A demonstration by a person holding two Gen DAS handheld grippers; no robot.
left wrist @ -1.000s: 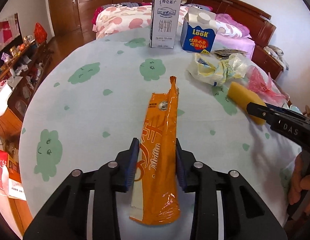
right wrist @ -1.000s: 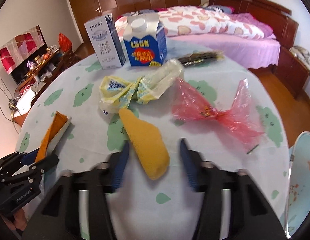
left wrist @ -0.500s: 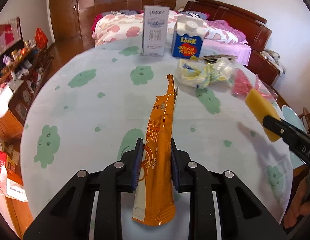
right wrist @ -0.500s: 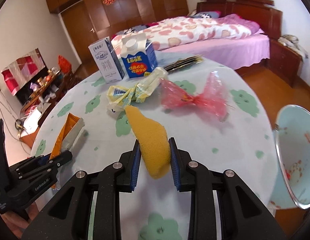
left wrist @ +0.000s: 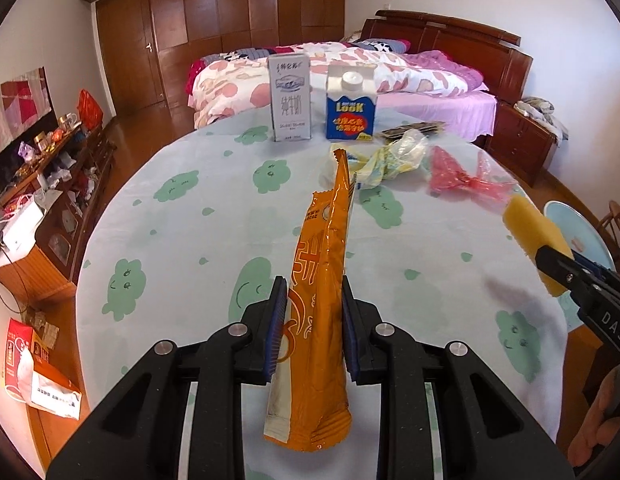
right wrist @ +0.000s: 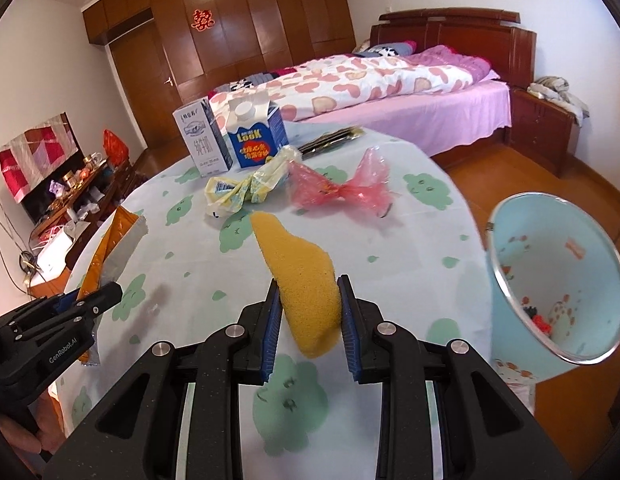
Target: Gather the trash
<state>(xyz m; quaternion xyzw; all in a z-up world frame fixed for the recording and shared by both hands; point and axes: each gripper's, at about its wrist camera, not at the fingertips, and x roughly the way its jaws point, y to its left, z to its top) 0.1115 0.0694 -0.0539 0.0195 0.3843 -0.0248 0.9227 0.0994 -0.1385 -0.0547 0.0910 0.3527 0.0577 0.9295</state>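
Note:
My left gripper (left wrist: 314, 304) is shut on a long orange snack wrapper (left wrist: 322, 280) and holds it above the round table (left wrist: 190, 216). My right gripper (right wrist: 308, 304) is shut on a yellow sponge (right wrist: 300, 276), lifted over the table's right side next to a light-blue trash bin (right wrist: 550, 288). The sponge also shows at the right of the left wrist view (left wrist: 534, 236). The wrapper also shows at the left of the right wrist view (right wrist: 106, 244). A crumpled yellow wrapper (right wrist: 246, 190) and a pink plastic wrapper (right wrist: 342, 190) lie on the table.
A grey milk carton (left wrist: 290, 98) and a blue LOOK carton (left wrist: 350, 106) stand at the table's far side, with a dark packet (left wrist: 414, 128) beside them. A bed (right wrist: 370, 80) lies beyond. A cluttered cabinet (left wrist: 50, 184) stands left.
Both grippers have risen and pulled back from the table with the wrapper and the sponge held. The right gripper swung right, bringing the trash bin into fuller view.

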